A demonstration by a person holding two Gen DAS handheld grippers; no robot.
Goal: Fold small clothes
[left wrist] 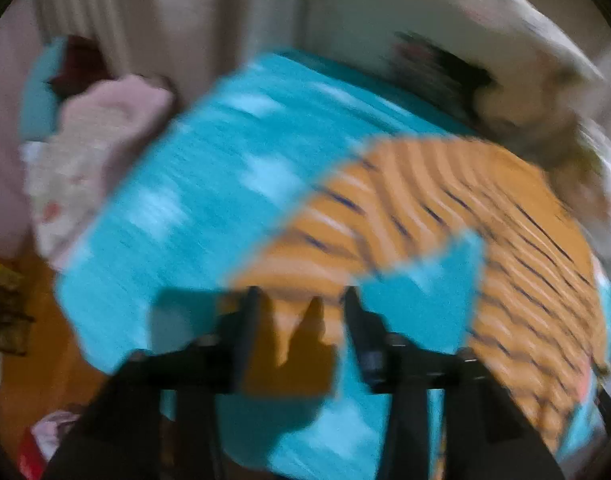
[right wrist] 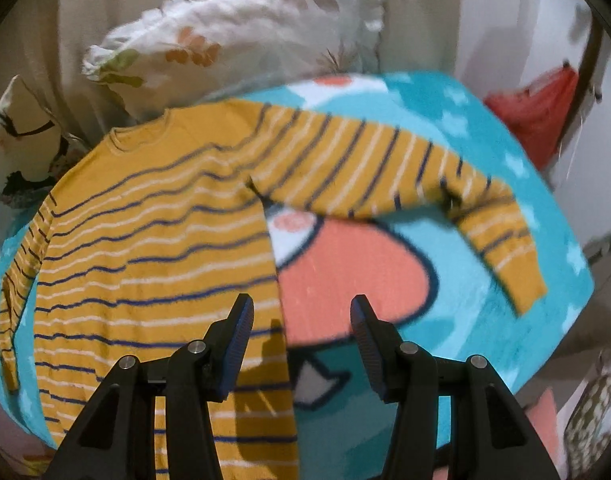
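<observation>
Sweater [right wrist: 157,248], mustard with navy and white stripes, lies flat on the turquoise blanket [right wrist: 485,264], neckline toward the floral pillow [right wrist: 241,36]. We see one sleeve [right wrist: 385,168] stretched out sideways across the blanket's coral print, cuff hanging near the blanket edge. Right gripper [right wrist: 301,316] hovers over the sweater's side edge near the hem, jaws wide, nothing between them. Left gripper [left wrist: 301,304] view is heavily motion-blurred; we read its jaws as partly apart above the other sleeve [left wrist: 305,248], pads not pressing on cloth, though blur makes that uncertain. Pile of pale clothes [left wrist: 89,160] sits beside the blanket's far corner in the left view.
</observation>
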